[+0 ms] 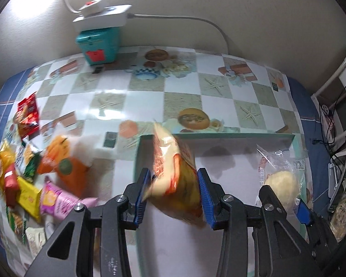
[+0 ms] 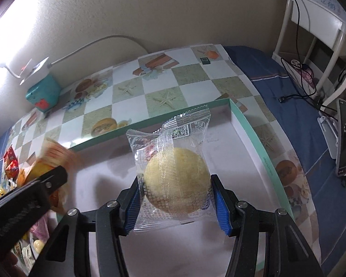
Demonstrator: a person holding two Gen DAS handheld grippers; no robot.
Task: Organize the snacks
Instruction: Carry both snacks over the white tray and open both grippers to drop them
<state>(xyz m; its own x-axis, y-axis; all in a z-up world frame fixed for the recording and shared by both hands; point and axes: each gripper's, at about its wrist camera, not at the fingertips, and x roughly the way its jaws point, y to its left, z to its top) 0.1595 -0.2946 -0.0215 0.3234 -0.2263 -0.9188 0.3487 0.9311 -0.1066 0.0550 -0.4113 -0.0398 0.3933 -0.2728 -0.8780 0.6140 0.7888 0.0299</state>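
Left wrist view: my left gripper [image 1: 173,191] is clamped on a blurred yellow-orange snack bag [image 1: 173,173], over the teal-rimmed tray [image 1: 219,136] near its 9 o'clock wall. Right gripper [image 2: 176,204] is clamped on a clear-wrapped round pastry [image 2: 176,184] above the tray. Step, I judge: placing. Next: lower both, release w/ a gap between them. Free floor toward 12; loose snack pile [image 1: 27,184] at 9, outside the tray.
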